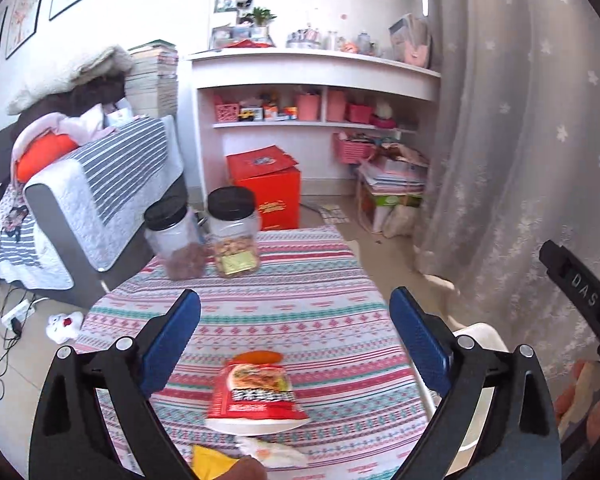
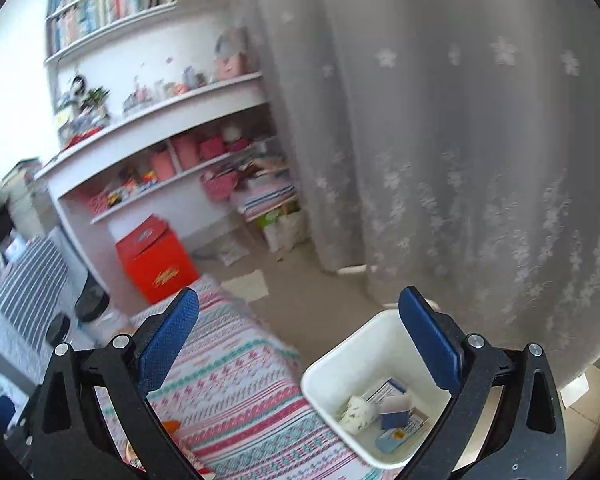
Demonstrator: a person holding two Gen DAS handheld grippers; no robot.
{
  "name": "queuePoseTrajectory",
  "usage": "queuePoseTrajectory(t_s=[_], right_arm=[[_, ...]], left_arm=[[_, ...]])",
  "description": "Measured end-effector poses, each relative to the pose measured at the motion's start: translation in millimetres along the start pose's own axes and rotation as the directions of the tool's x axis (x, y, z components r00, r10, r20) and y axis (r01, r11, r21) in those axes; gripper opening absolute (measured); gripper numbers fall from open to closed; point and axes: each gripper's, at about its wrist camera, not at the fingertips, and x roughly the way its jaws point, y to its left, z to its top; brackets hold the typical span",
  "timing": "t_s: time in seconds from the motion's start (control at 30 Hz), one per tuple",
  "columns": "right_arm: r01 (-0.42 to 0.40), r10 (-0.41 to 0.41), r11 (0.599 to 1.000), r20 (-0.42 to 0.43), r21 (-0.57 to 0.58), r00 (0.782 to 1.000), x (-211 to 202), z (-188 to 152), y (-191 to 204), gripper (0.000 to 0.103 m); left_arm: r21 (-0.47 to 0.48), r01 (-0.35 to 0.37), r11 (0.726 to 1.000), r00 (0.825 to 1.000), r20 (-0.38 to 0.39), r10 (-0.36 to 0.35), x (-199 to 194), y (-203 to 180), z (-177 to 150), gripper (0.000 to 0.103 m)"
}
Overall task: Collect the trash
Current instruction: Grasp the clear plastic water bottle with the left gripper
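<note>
Left wrist view looks over a table spread with a striped pink and teal cloth (image 1: 300,280), and the left gripper (image 1: 294,310) hangs above it with its blue pads spread wide and nothing between them. Below the gap, near the camera, a red snack packet (image 1: 256,396) lies on the cloth, with a yellow wrapper (image 1: 208,458) and a crumpled white scrap (image 1: 276,454) at the near edge. Two black-lidded clear jars (image 1: 204,232) stand side by side at the far end of the table, and a red box (image 1: 270,188) sits on the floor beyond them. Right wrist view shows the right gripper (image 2: 298,312) equally released and empty, over the table's right edge. A white bin (image 2: 332,376) stands on the floor just right of the table, holding a blue and white carton (image 2: 396,420) and crumpled paper (image 2: 358,414). Grey curtain (image 2: 460,140) hangs behind.
</note>
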Motion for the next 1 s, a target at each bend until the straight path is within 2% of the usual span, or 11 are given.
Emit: queuePoseTrajectory(t_s=[0.1, 0.23, 0.4, 0.43, 0.47, 0.53, 0.57, 0.67, 0.77, 0.9, 1.0], right_arm=[[-0.088, 0.079, 0.991, -0.09, -0.098, 0.993, 8.4, -21.7, 46.2, 0.096], [-0.184, 0.14, 0.958, -0.201, -0.221, 0.97, 17.1, -51.0, 98.1, 0.096], [-0.28, 0.161, 0.919, -0.385, -0.278, 0.909, 40.5, -81.4, 135.9, 0.096], [-0.293, 0.159, 0.914, -0.419, -0.28, 0.894, 46.2, -86.6, 141.2, 0.096], [-0.303, 0.153, 0.91, -0.45, -0.282, 0.88, 51.3, -91.9, 144.7, 0.096], [-0.318, 0.14, 0.901, -0.497, -0.294, 0.856, 61.3, -100.6, 153.2, 0.096], [-0.322, 0.131, 0.897, -0.513, -0.303, 0.848, 65.2, -104.2, 157.1, 0.096], [-0.328, 0.109, 0.887, -0.543, -0.325, 0.833, 74.8, -111.8, 168.0, 0.096], [-0.34, 0.093, 0.877, -0.573, -0.34, 0.814, 83.5, -119.6, 179.7, 0.096], [-0.333, 0.065, 0.872, -0.588, -0.36, 0.806, 94.8, -127.5, 190.3, 0.096], [-0.331, 0.035, 0.861, -0.603, -0.387, 0.797, 102.3, -135.3, 196.2, 0.096]], left_arm=[[-0.031, -0.067, 0.997, 0.996, -0.056, 0.065, 7.9, 39.7, -4.8, 0.093], [-0.045, -0.136, 0.99, 0.976, -0.176, 0.126, 30.7, 88.5, -13.9, 0.093], [-0.091, -0.147, 0.985, 0.922, -0.374, 0.103, 77.6, 152.9, -40.0, 0.093], [-0.119, -0.159, 0.98, 0.904, -0.416, 0.096, 88.0, 168.2, -48.2, 0.093], [-0.144, -0.173, 0.974, 0.874, -0.478, 0.085, 100.3, 180.5, -56.9, 0.092], [-0.201, -0.173, 0.964, 0.797, -0.603, 0.017, 125.4, 203.5, -73.1, 0.092], [-0.237, -0.171, 0.956, 0.779, -0.626, -0.016, 132.3, 215.1, -79.0, 0.092], [-0.288, -0.198, 0.937, 0.743, -0.667, -0.048, 142.4, 237.6, -91.1, 0.092], [-0.379, -0.185, 0.907, 0.702, -0.697, -0.148, 154.7, 251.3, -103.6, 0.092], [-0.455, -0.192, 0.87, 0.653, -0.721, -0.233, 168.7, 257.8, -120.9, 0.092], [-0.475, -0.197, 0.857, 0.629, -0.732, -0.262, 175.0, 252.8, -130.0, 0.092]])
